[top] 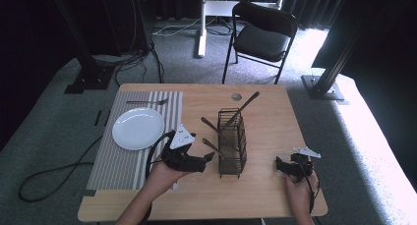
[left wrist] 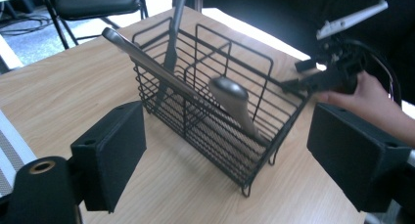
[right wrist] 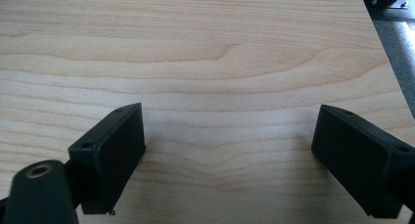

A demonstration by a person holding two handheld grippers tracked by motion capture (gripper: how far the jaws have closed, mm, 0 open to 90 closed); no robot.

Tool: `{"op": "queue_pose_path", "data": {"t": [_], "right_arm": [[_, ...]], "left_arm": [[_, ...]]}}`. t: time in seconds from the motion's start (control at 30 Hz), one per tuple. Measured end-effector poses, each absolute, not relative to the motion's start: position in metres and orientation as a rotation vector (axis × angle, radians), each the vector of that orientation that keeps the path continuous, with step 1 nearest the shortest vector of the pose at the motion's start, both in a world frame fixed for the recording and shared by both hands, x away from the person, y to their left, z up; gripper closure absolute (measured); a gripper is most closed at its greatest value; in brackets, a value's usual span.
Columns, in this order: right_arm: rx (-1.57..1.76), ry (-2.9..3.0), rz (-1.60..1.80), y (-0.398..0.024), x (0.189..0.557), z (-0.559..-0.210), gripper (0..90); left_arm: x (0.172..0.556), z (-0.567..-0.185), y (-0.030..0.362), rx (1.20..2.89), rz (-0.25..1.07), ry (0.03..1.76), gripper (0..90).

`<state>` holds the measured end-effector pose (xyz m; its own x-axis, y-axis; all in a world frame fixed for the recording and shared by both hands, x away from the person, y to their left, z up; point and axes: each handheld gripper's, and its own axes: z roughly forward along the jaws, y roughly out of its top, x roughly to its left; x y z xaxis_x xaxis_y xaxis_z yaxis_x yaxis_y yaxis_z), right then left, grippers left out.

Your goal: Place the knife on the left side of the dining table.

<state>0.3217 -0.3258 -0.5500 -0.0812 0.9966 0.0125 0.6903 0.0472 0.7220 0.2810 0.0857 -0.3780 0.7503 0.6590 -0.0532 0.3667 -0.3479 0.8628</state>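
A black wire cutlery basket [top: 232, 144] stands near the middle of the wooden table [top: 265, 112], slightly toward the near edge. Several metal utensils lean out of it: a long handle [top: 246, 107] slants toward the far edge, and two more handles [top: 210, 124] stick out toward the left side; which kind of utensil each is cannot be told for sure. In the left gripper view a rounded handle end [left wrist: 230, 94] rests against the basket's near wall.

The left gripper [top: 209, 157] sits just left of the basket, jaws spread wide with nothing between them, the basket ahead of them. The right gripper [top: 280, 165] rests near the table's near right corner, well apart from the basket, also wide open over bare wood and holding nothing.

A striped placemat [top: 123, 161] lies along the left edge, carrying a white plate [top: 138, 128] and, beyond it toward the far edge, a fork [top: 146, 102].
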Motion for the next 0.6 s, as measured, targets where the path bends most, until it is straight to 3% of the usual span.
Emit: {"op": "queue_pose_path", "data": {"t": [0.17,0.37,0.6], "right_arm": [[1.692,1.825,0.792,-0.3258,0.3217,-0.5500,11.8],[1.692,1.825,0.792,-0.3258,0.3217,-0.5500,11.8],[1.693,1.825,0.791,-0.3258,0.3217,-0.5499,12.0]], "left_arm": [[0.2830,-0.3773,0.0812,1.951,0.377,0.812,25.8],[0.2836,-0.3801,0.0832,1.899,0.364,0.891,45.3],[0.2841,-0.3797,0.0782,1.888,0.350,0.903,50.5]]}}
